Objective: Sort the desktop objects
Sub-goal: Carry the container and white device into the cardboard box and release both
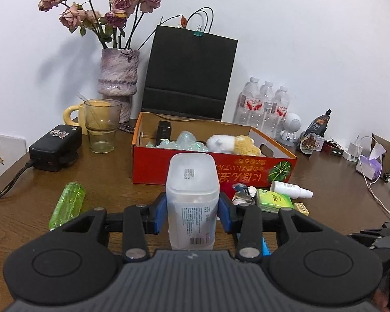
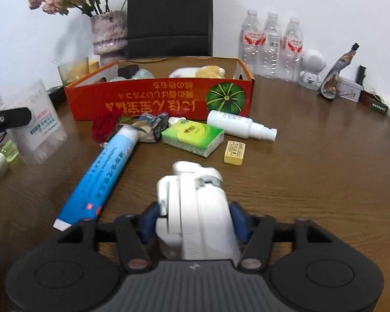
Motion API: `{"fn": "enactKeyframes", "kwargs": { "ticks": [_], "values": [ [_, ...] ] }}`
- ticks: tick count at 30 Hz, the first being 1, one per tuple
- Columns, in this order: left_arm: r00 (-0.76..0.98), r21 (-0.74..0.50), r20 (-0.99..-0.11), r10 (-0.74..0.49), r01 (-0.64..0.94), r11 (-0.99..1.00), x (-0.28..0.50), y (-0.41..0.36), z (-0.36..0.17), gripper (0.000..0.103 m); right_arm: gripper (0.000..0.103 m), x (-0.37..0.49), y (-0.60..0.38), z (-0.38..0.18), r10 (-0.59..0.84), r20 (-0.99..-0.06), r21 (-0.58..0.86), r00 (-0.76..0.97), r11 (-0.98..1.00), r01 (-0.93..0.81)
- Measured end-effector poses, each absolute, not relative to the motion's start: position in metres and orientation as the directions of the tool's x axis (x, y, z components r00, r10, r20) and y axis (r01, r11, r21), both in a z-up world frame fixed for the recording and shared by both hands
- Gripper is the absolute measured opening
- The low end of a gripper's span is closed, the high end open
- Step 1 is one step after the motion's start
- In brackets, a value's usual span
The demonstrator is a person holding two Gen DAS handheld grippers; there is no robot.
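My left gripper (image 1: pixel 193 214) is shut on a translucent white plastic container (image 1: pixel 192 197) and holds it above the table in front of the red cardboard box (image 1: pixel 247 175); it also shows in the right wrist view (image 2: pixel 39 130). My right gripper (image 2: pixel 195 219) is shut on a white folded gadget (image 2: pixel 197 202) just above the table. On the table lie a blue toothpaste tube (image 2: pixel 101 174), a green tissue pack (image 2: pixel 192 136), a white spray bottle (image 2: pixel 240 124), a yellow eraser (image 2: pixel 234 153), a red flower (image 2: pixel 105 126) and a green lighter-like tube (image 1: pixel 67 204).
The red box holds a plush toy (image 1: pixel 234 144), clear wrapped items and a black object. Behind stand a black paper bag (image 1: pixel 192 78), a vase with roses (image 1: pixel 118 78), a glass (image 1: pixel 102 130), water bottles (image 2: pixel 271 44), a black charger (image 1: pixel 54 147) and a white robot figure (image 2: pixel 312 69).
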State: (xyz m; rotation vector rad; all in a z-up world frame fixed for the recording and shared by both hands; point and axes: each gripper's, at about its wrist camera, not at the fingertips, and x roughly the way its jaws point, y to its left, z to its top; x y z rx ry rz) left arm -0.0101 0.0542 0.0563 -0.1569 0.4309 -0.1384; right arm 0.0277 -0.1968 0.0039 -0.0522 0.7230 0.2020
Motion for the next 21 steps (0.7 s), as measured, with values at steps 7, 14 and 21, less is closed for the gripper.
{"fn": "enactKeyframes", "kwargs": {
  "ticks": [7,14,21],
  "values": [
    [0.887,-0.209,-0.405,-0.223,0.148,0.967,0.000,0.057,0.070,0.041,0.053,0.017,-0.194,0.012,0.178,-0.657,0.027,0.733,0.977,-0.214],
    [0.898,-0.125,-0.402,-0.179,0.140,0.982,0.058,0.050,0.113,0.041,0.053,0.036,-0.193,0.053,0.233,-0.601,0.072,0.764,0.968,-0.239],
    [0.923,-0.081,-0.364,-0.122,0.099,0.992,0.143,0.054,0.151,0.041,0.053,0.094,-0.181,0.116,0.262,-0.504,0.089,0.823,0.964,-0.252]
  ]
}}
